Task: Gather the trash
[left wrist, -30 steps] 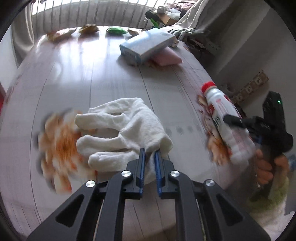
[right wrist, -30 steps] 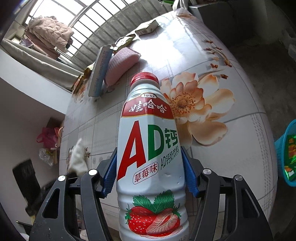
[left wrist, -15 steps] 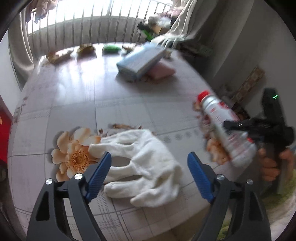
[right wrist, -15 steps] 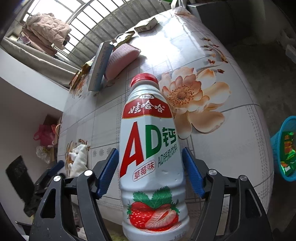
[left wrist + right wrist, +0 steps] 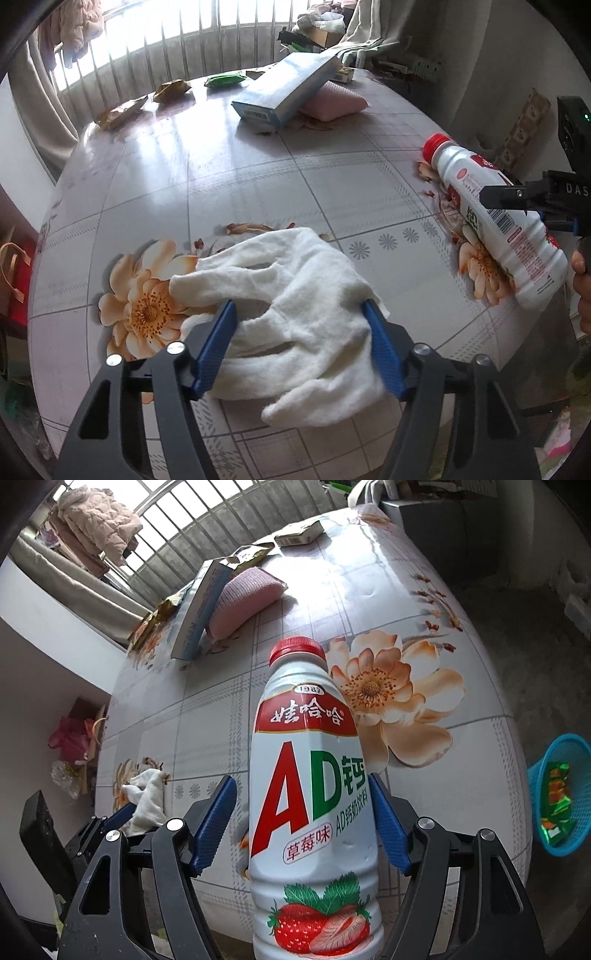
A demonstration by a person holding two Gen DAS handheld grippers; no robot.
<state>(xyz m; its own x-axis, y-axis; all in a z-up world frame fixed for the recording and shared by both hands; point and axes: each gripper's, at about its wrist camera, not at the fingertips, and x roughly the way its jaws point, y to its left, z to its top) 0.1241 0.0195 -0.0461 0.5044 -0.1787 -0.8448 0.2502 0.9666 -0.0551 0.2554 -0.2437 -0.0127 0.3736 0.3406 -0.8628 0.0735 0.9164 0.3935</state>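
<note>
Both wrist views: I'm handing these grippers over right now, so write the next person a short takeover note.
Left gripper: open, its jaws have just been closing, with the white glove between them on the table.
Right gripper: holds the bottle by the table edge, though its jaws have just been opening slightly.
Done: the blue basket on the floor holds some packets.
Left: bin the bottle and the glove, then probably the far wrappers.

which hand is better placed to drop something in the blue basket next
Right. The right gripper holds the bottle with the blue basket just beside it; the left gripper is closing around the glove.
</note>
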